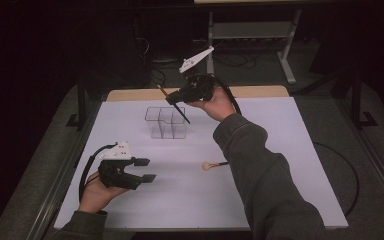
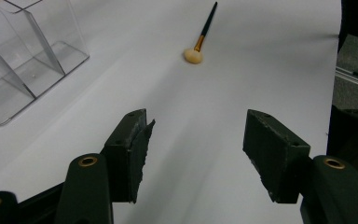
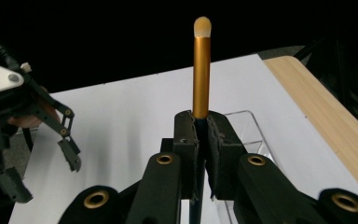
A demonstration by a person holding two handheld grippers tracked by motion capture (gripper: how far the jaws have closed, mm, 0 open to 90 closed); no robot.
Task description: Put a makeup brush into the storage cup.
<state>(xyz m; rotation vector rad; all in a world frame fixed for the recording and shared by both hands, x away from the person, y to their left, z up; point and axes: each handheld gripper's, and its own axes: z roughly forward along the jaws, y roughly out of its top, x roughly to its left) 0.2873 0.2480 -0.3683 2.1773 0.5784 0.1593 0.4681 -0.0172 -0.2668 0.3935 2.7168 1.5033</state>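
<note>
Two brushes are in play: the gold brush [image 3: 201,70] is clamped in the right gripper [image 1: 176,98] above the clear organizer [image 1: 166,122], long axis slanted, bristles up and away, dark handle tip down. It should be uprighted before lowering into a compartment. The left gripper [image 1: 147,169] is held apart, empty, near the powder brush [image 2: 201,33].

Both claws, left [image 1: 149,169] and right [image 1: 171,99], were matte black with brass-ringed screw holes and chipped pads [image 2: 271,154]; each carried a white plate and black cable. The sleeves [image 1: 260,165] were dark grey-green.
</note>
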